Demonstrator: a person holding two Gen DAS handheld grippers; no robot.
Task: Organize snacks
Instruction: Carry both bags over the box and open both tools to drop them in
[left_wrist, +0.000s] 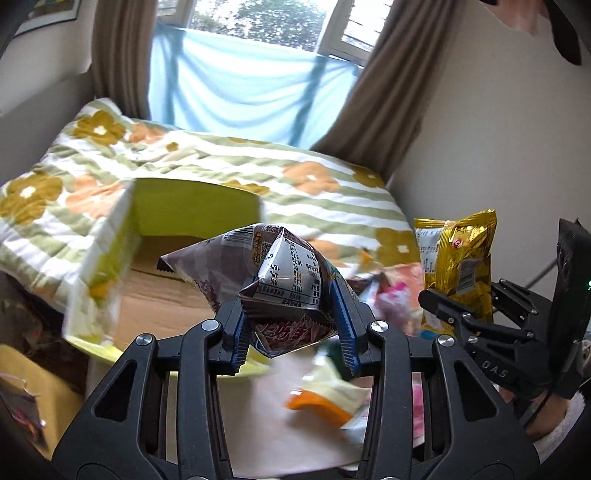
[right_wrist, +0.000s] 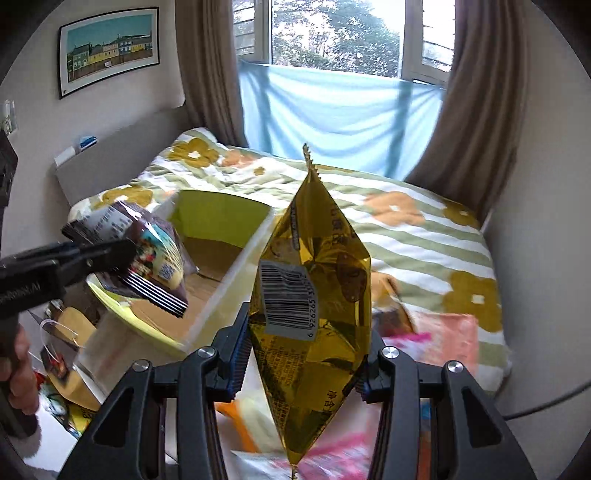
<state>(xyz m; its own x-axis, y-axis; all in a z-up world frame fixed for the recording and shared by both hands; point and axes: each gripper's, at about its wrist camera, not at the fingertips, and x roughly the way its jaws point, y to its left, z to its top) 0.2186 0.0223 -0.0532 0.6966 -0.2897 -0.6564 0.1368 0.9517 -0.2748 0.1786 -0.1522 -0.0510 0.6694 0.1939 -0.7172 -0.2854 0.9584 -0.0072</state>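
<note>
Between my left claw's (left_wrist: 291, 325) fingers sits a brown snack bag (left_wrist: 273, 273), pinched tight; my right claw (right_wrist: 301, 363) clamps a gold bag (right_wrist: 314, 295) standing upright, long axis vertical. Ahead and to the left lies the open box (left_wrist: 159, 295) on the bed (left_wrist: 332, 199); my left claw is nearer it, I judge.

Premises: a home bedroom. Evidence: bed (right_wrist: 424, 236) with floral striped quilt across the middle; padded headboard (right_wrist: 122, 155) at left; brown curtains (right_wrist: 476, 122) flanking a far window (right_wrist: 332, 33); framed townscape picture (right_wrist: 109, 50) on left wall
</note>
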